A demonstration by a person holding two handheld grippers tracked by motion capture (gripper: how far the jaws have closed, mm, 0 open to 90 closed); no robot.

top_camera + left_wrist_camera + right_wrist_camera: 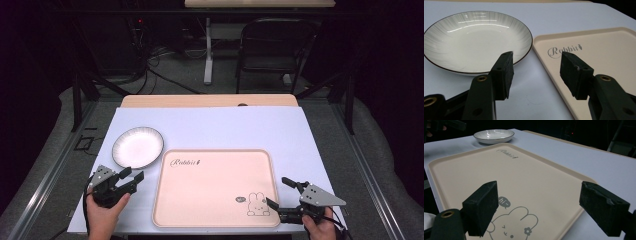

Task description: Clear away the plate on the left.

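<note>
Nothing's really started — plate (pixel 137 147) sits on the desk (pixel 225 125) just left of the empty tray (pixel 215 187). Left tool (pixel 131 177) spread wide near its rim, right tool (pixel 280 192) spread over the tray corner — grabbing's all left.

L tool (pixel 131 178): jaws wide, empty | R tool (pixel 280 192): jaws wide, empty | both hand-held, low
</note>
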